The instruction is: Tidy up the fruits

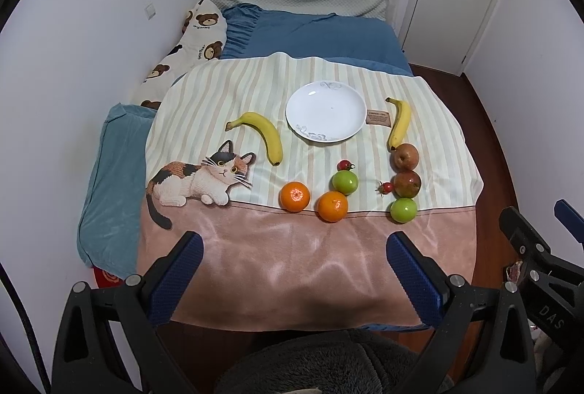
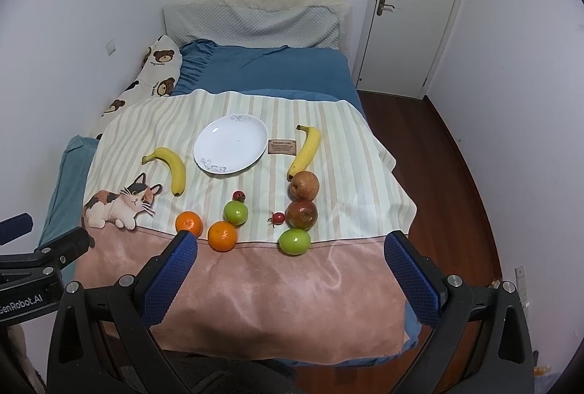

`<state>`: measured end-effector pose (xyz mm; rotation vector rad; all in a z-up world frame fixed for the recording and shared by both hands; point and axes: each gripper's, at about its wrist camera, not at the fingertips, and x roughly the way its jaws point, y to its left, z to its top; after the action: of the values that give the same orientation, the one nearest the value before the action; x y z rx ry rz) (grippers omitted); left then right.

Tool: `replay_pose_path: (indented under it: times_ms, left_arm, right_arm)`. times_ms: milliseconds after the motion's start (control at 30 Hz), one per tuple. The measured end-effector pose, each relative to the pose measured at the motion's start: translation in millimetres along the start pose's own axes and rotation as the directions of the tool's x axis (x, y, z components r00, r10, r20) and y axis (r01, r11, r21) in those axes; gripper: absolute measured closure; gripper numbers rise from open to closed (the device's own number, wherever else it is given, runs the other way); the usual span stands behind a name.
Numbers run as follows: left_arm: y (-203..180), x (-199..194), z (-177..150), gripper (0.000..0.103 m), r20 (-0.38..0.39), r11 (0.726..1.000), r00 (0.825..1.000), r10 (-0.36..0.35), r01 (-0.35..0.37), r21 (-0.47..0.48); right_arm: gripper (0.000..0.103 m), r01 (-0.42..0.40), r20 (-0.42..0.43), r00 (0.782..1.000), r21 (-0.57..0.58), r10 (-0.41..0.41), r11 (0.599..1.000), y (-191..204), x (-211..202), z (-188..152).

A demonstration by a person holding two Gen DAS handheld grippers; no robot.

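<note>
Left claw: we hold it [image 1: 294, 270] released, jaws wide, above the blanket's pink hem, gripping nothing.
Right claw: ours too [image 2: 290, 268], spread wide and bare, just beside the left one.
Plate: we see it [image 1: 325, 111] bare on the striped blanket [image 1: 204, 94], between two bananas.
Bananas: one [image 1: 264, 138] left of the plate, one [image 1: 399, 123] right.
Oranges: two [image 1: 295, 196] [image 1: 332, 206] near the hem.
Green apples: one [image 1: 345, 182] touching an orange, one [image 1: 403, 210] at the hem.
Red apples: two [image 1: 405, 156] [image 1: 406, 183] stacked in a row below the right banana.
Small red fruits: two [image 1: 344, 165] [image 1: 386, 187] among the apples.
</note>
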<state>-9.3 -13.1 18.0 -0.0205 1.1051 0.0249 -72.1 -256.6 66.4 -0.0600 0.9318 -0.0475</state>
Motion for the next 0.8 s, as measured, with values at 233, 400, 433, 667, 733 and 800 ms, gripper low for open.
replay_pose_path:
  times_ms: [233,400,433,667,733,800]
  left_arm:
    - [-0.6,-2.0,-0.5,0.0,0.001,1.0,1.0,0.002,-0.002,0.001]
    - [0.6,-3.4,-1.3,0.0,0.004,1.0,1.0,0.0,0.0,0.001]
    - [0.2,-4.6,-1.2,0.0,0.007,1.0,1.0,0.001,-0.001,0.001]
    - [1.8,-7.9,0.0,0.0,0.014,1.0,1.0,0.001,-0.001,-0.001]
    - [1.8,-8.2,0.5,0.0,0.015,1.0,1.0,0.001,-0.001,-0.002]
    - [1.2,-7.6,0.8,0.0,0.015,1.0,1.0,0.001,-0.001,-0.001]
  right_arm:
    - [0.0,-0.005,0.017,1.0,0.01,0.005,1.0,-1.8,-4.7,-0.8]
    - [0.0,-0.006,0.024,1.0,0.013,0.006,1.0,-3.1,-6.0,0.2]
    - [0.0,-0.006,0.026,1.0,0.013,0.006,1.0,-2.6,-6.5,0.5]
    - [0.0,-0.01,0.035,0.999,0.018,0.009,1.0,-4.7,-6.7,3.6]
    - [0.0,-0.012,0.039,0.999,0.02,0.011,1.0,-4.2,-8.0,4.0]
    - [0.0,-0.01,0.045,0.999,0.024,0.009,1.0,-5.7,-9.2,3.4]
